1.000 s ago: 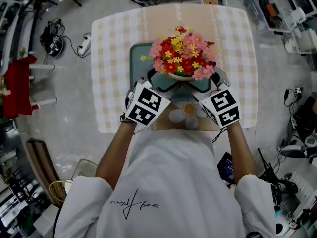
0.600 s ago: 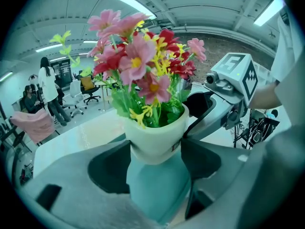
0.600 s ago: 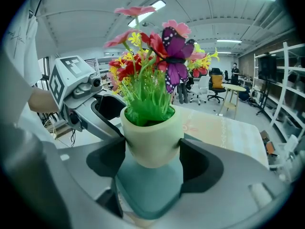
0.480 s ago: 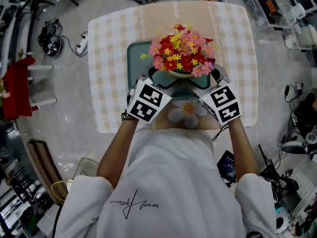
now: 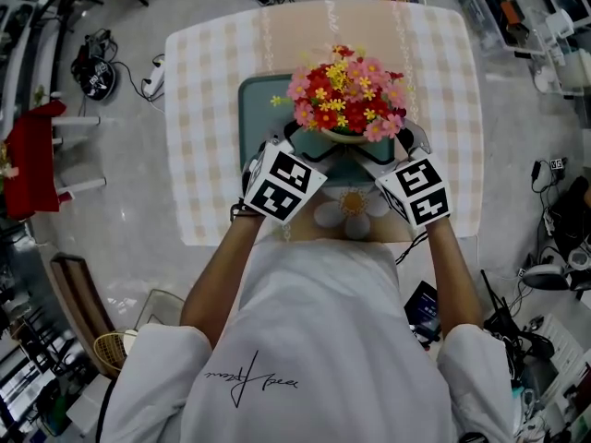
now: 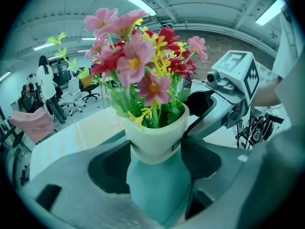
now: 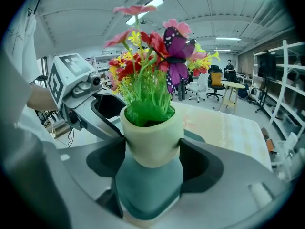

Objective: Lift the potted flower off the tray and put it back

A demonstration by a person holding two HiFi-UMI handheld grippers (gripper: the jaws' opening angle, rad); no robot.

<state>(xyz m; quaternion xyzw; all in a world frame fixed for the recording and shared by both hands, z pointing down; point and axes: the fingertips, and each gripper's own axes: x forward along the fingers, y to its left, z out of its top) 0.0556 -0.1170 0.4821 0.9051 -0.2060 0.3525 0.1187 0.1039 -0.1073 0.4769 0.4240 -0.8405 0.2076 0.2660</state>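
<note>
potted flower (image 5: 346, 100) rightward, between hand-held grippers (image 5: 297, 142) (image 5: 397, 142)

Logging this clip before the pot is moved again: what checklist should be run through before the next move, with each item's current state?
1. Left claw shut on the round cream pot: ok.
2. Right claw shut on the pot's opposite side: ok.
3. Pot upright, red, pink and yellow flowers pointing up: ok.
4. Pot above the rectangular teal tray: ok.
5. Pot's base clear of the tray: cannot tell.
6. Both claws grip below the rim, off the flowers: ok.
</note>
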